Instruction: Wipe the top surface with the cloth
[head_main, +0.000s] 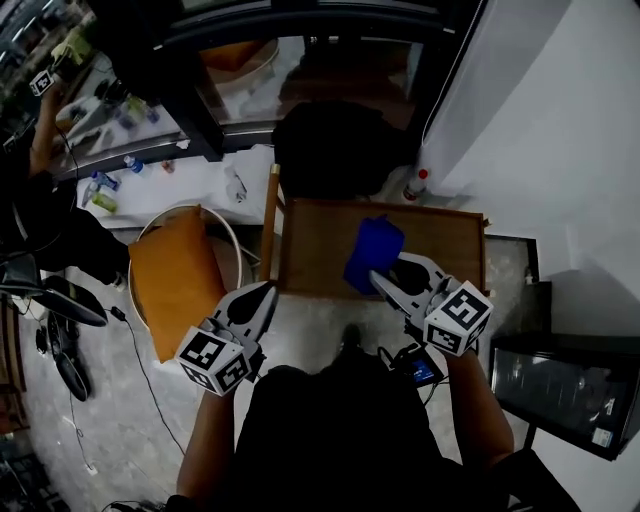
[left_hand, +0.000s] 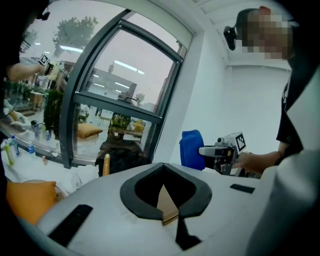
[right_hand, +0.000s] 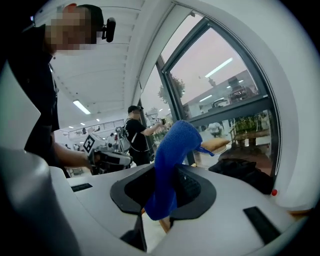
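Right gripper (head_main: 388, 283) is clamped on the blue terry cloth (head_main: 372, 252), centre frame, over the brown wooden table top (head_main: 320, 250). Left gripper (head_main: 262, 300), jaws together w/ nothing between, sits lower left, farther off.

The head view looks steeply down from above onto the wooden tabletop (head_main: 320, 250), the left gripper (head_main: 268, 290) and the right gripper (head_main: 388, 272), while each gripper view looks close along its own jaws toward the window (left_hand: 120, 90), catching the other gripper at its side.
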